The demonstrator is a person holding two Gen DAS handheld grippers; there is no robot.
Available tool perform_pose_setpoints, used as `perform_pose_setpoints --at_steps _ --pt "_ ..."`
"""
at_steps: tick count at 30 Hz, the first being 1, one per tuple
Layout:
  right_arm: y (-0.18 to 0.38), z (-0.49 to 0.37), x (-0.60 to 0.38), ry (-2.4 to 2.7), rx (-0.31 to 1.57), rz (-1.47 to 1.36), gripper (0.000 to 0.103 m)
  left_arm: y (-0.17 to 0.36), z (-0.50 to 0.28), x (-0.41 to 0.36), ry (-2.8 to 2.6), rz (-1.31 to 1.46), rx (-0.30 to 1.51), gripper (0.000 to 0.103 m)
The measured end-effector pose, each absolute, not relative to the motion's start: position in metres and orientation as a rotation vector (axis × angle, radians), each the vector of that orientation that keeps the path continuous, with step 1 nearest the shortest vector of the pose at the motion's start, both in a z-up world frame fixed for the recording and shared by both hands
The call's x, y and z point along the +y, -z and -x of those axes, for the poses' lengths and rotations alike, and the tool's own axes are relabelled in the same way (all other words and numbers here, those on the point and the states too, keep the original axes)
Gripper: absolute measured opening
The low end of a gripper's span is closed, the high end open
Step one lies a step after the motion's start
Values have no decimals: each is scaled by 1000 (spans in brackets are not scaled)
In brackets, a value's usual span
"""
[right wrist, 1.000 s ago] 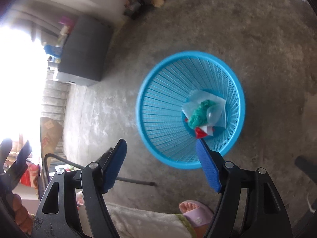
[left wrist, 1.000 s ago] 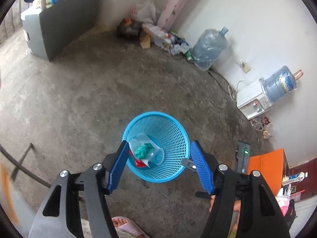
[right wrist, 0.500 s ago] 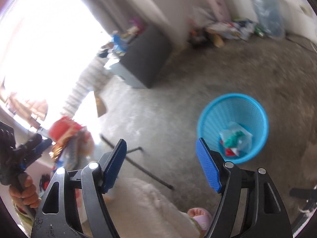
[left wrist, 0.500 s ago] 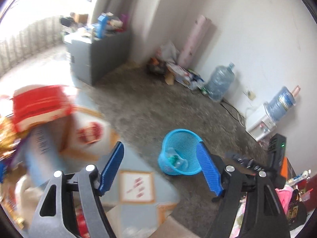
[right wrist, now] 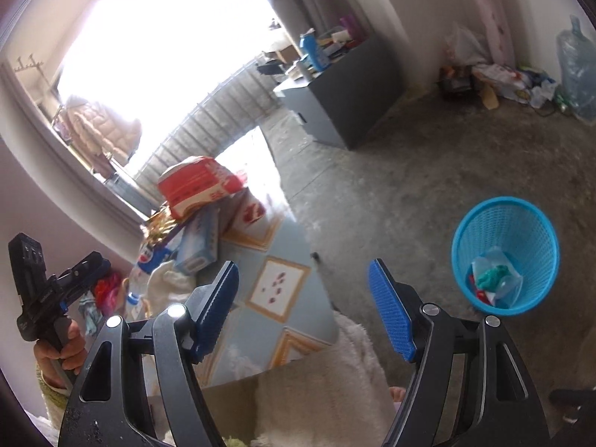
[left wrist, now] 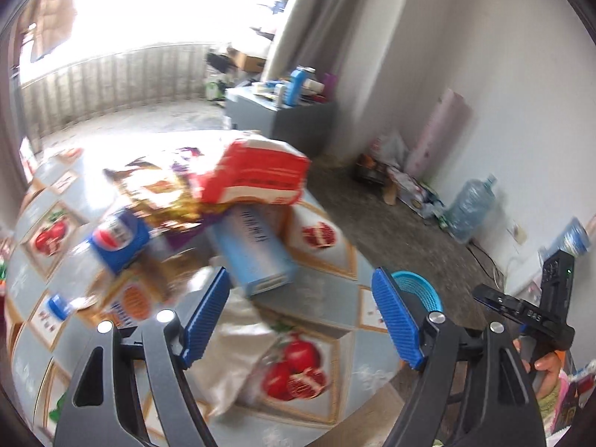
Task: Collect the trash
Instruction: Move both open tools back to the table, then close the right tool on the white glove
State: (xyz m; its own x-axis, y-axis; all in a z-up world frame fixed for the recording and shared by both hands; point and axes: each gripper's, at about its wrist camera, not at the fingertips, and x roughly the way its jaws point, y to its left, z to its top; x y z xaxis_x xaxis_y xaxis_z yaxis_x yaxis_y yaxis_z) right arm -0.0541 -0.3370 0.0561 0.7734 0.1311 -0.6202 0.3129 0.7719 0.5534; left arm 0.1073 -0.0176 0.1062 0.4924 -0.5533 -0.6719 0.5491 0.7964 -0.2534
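facing trash pile (left wrist: pixel 208 216) beyond spread jaws

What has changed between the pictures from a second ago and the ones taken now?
Both grippers swung up and away from the blue basket: the left gripper now faces the cluttered table, the right gripper its edge. Nothing was grasped or released. Both grippers stayed open and empty; the basket's trash is unchanged.

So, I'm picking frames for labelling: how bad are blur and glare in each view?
Left wrist view: motion blur smears the red-and-white bag and blue carton; window blown out. Right wrist view: sharper, blue basket crisp, window overexposed.
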Motion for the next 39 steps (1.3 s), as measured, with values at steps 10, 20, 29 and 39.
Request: perform_pose_setpoints --at_steps 10,20,29,39 --pt "-62 24 -289 -11 746 -655 66 -87 -104 53 568 120 826 76" --pt "-55 2 -262 -46 816 -641 62 -55 -103 76 571 150 821 76" --pt "-49 -27 -236 -125 861 -624 53 -41 -104 60 624 101 794 64" --pt "-34 -62 -180 -310 936 -610 39 -20 -115 72 578 137 840 32"
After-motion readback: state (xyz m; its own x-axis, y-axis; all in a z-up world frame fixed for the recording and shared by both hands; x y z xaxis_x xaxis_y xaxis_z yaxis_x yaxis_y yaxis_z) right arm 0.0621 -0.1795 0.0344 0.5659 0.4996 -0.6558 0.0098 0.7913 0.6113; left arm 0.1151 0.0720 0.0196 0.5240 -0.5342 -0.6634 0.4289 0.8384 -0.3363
